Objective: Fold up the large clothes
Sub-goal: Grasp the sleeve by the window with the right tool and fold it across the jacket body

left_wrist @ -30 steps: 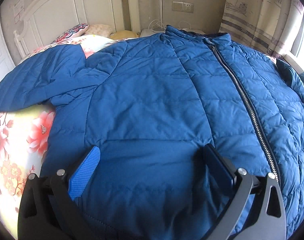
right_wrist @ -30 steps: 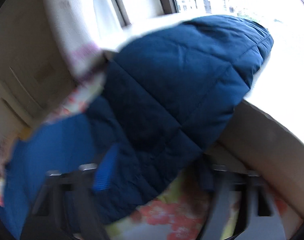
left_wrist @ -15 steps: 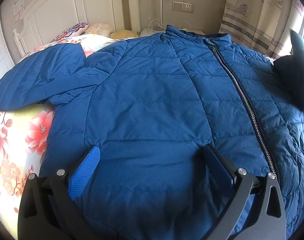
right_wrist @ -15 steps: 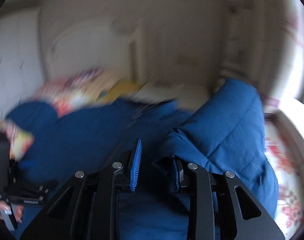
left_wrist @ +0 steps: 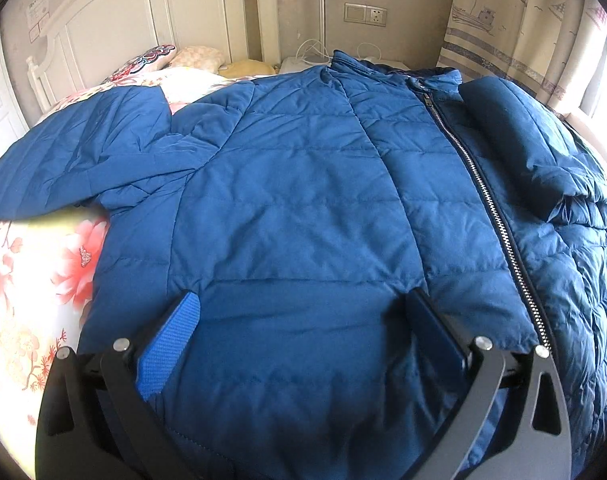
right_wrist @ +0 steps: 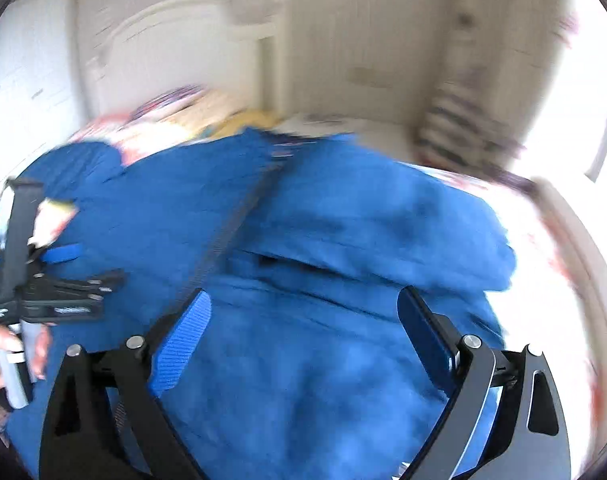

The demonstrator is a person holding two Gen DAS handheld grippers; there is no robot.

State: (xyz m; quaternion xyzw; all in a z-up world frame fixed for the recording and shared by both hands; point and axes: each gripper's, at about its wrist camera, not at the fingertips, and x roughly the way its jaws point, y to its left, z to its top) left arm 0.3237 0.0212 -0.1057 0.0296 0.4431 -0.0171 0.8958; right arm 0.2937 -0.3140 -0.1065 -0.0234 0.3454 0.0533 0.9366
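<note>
**Right sleeve lies across the chest; left sleeve waits**

Nearest, the left tongs [left_wrist: 303, 320] hover wide open over the hem of the blue quilted jacket [left_wrist: 287, 208], gripping nothing. The right tongs [right_wrist: 303, 320] gape empty too. The jacket lies zipped, front up, on the floral bed [left_wrist: 27, 280]. Farther right, the right sleeve [left_wrist: 531, 148] lies folded inward. Far left, the left sleeve [left_wrist: 83, 152] sprawls outward: pinch its cuff, lift low, lay it flat across.

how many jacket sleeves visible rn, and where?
2. One sleeve lies spread out to the left over the floral bedding; the other sleeve is folded across the jacket's front, right of the zipper.
</note>
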